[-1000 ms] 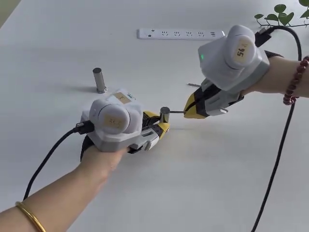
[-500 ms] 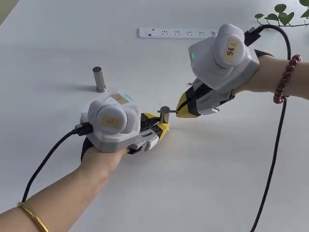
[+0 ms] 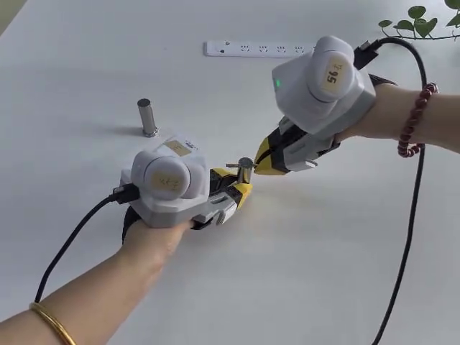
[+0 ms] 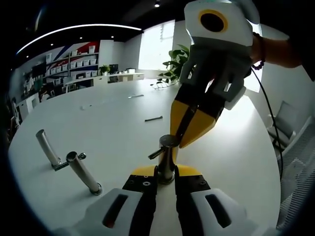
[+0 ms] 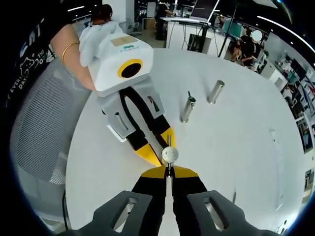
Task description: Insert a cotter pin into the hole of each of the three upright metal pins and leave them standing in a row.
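Your left tongs (image 3: 238,184) clamp the upright metal pin (image 3: 245,169) on the desk (image 3: 302,273); your right tongs (image 3: 257,164) pinch the cotter pin (image 3: 233,165), its tip poking through the hole; next, I judge, push it fully home and release gently.

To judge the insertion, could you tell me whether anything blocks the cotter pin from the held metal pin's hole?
Nothing visible does. The right gripper holds the cotter pin against the metal pin clamped in the left gripper, and its tip pokes out on the pin's far side.
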A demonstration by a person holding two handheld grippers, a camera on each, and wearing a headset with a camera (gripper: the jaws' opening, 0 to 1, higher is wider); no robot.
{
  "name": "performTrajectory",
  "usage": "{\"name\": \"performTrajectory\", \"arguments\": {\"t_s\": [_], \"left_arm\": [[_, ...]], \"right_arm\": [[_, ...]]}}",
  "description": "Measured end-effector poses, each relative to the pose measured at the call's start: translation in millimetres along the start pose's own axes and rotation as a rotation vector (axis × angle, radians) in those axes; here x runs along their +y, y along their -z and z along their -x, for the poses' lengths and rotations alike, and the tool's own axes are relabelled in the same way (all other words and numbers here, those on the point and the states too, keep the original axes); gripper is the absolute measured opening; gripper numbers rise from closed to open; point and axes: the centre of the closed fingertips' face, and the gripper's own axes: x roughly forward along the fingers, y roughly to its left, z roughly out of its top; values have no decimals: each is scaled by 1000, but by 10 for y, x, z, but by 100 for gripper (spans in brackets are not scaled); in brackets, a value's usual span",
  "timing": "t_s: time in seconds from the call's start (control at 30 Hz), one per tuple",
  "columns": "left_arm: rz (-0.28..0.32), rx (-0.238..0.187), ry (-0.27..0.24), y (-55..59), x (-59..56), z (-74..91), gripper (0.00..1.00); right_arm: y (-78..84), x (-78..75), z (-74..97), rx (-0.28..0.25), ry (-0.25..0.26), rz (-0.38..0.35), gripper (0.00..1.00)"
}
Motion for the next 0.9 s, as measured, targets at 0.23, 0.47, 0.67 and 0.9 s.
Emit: {"name": "performTrajectory", "arguments": {"t_s": [0.23, 0.47, 0.67, 0.9], "left_arm": [[10, -2, -1, 4, 0, 1, 12], [19, -6, -4, 10, 4, 0, 12], [20, -7, -3, 11, 4, -1, 12], [23, -9, -2, 10, 2, -1, 12]], "right_arm": [[24, 8, 68, 4, 13, -14, 8], [15, 34, 128, -11, 24, -25, 0], [-4, 30, 117, -19, 28, -26, 0], [-37, 30, 98, -25, 26, -25, 0]]}}
